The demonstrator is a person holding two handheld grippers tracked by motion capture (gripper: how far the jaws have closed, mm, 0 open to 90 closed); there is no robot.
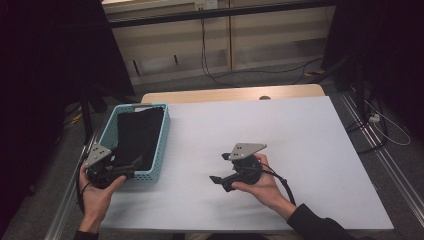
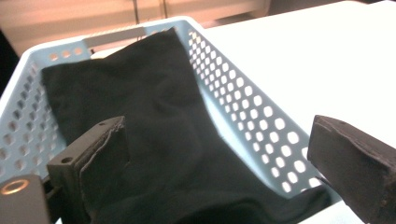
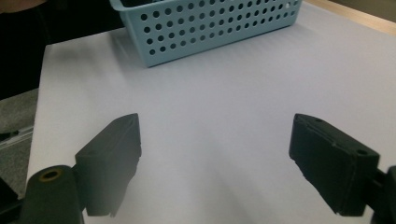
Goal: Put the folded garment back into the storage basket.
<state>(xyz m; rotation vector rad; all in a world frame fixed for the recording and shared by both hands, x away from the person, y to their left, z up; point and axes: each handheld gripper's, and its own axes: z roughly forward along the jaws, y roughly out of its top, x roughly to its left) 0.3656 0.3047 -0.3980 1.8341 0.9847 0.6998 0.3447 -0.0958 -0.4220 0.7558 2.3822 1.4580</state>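
- High view: a light-blue basket (image 1: 161,131) with perforated walls sits on the left part of the white table (image 1: 300,150), its long side running away from the person.
- A black cloth (image 1: 139,136) lies folded in the basket, covers most of its floor and rises against the far wall.
- The left gripper (image 1: 127,169) hangs at the basket's near end, jaws pointing over the near rim toward the cloth; how far apart the jaws stand cannot be told here.
- The right gripper (image 1: 220,171) is held low over bare table, well to the right of the basket, jaws pointing back toward it. Nothing lies between it and the basket.
- Beyond the basket's far end a strip of wooden tabletop (image 1: 230,93) shows, and cables (image 1: 220,75) trail on the floor behind it.
- Left gripper view: the jaws stand wide, with nothing between them. One pad (image 2: 100,161) is over the cloth (image 2: 154,140) inside the basket (image 2: 261,121); the other is outside the basket's right wall, above the table (image 2: 336,56). The cloth drapes over the near rim, and whether the pad touches it cannot be told.
- Right gripper view: the jaws stand wide and empty over the table (image 3: 215,121). The basket (image 3: 205,25) stands ahead of them, apart, its holed side wall facing the camera.
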